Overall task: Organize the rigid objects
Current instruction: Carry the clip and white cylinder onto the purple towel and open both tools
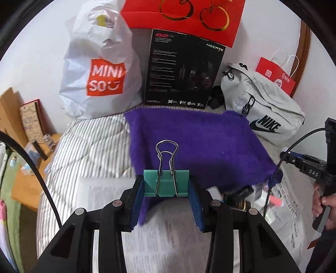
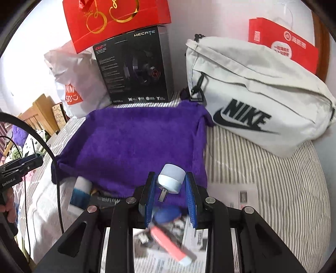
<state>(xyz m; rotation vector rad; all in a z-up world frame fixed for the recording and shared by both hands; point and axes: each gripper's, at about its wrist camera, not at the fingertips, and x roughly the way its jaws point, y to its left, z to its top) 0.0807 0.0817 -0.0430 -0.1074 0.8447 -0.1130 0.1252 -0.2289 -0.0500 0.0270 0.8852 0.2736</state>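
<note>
My left gripper (image 1: 167, 185) is shut on a teal binder clip (image 1: 166, 183), whose wire handles stand up towards the purple towel (image 1: 199, 145). In the right wrist view my right gripper (image 2: 171, 187) is shut on a small white round USB plug light (image 2: 171, 178), its metal plug pointing down. The purple towel (image 2: 138, 142) lies spread on the striped bed ahead of both. Loose items lie at the towel's near edge: a pink bar (image 2: 170, 241), a blue round thing (image 2: 167, 215) and a white and blue tube (image 2: 80, 193), all blurred.
A black headset box (image 1: 182, 69), a white Miniso bag (image 1: 98, 69), a red gift bag (image 1: 184, 19) and a grey Nike bag (image 1: 262, 109) line the wall behind the towel. Newspaper (image 2: 235, 199) covers the striped bedding (image 1: 92, 147). A wooden bedside table (image 1: 27, 178) stands at the left.
</note>
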